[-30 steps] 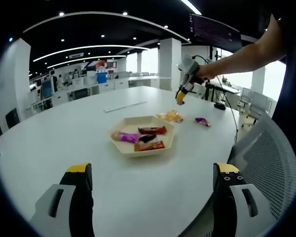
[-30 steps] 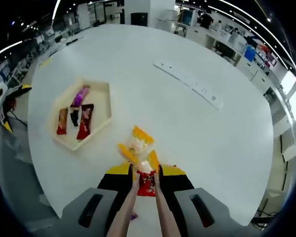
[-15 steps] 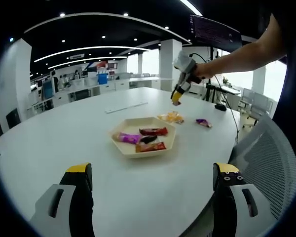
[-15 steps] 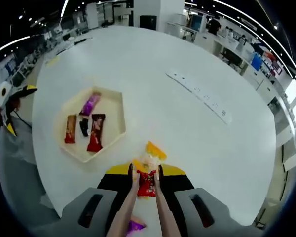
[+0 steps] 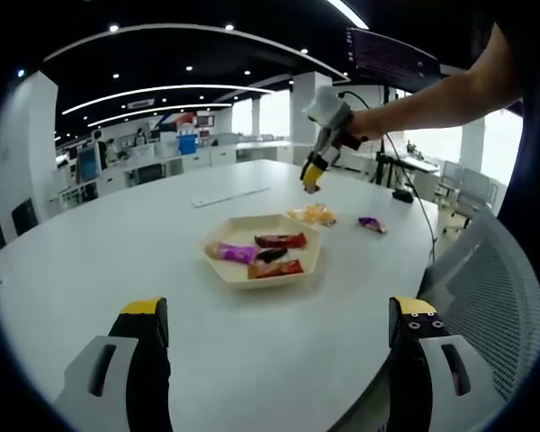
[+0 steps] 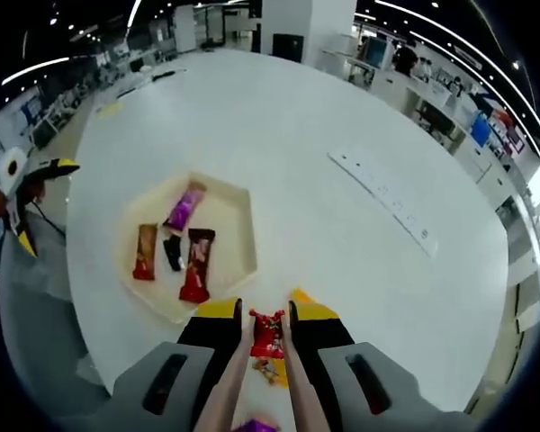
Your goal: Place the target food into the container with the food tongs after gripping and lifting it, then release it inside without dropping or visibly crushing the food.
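Note:
My right gripper (image 6: 265,312) is shut on tan food tongs (image 6: 237,385), and the tongs' tips pinch a small red snack packet (image 6: 268,332) in the air above the white table. The beige hexagonal tray (image 6: 227,205) lies just ahead and to the left, holding several wrapped snacks. In the left gripper view a hand holds that right gripper (image 5: 312,173) above the table, beyond the tray (image 5: 303,261). My left gripper (image 5: 279,317) stands open with nothing between its fingers, on the near side of the tray.
An orange snack pack (image 6: 273,370) and a purple one (image 6: 252,425) lie on the table under the tongs; they are the orange pack (image 5: 312,213) and purple pack (image 5: 371,222) right of the tray. A white power strip (image 6: 387,200) lies further off. A mesh chair (image 5: 486,279) stands at the right.
The right gripper has carried the red packet toward the tray, passing over the orange pack, which now lies beneath the tongs. The left gripper has stayed still and open.

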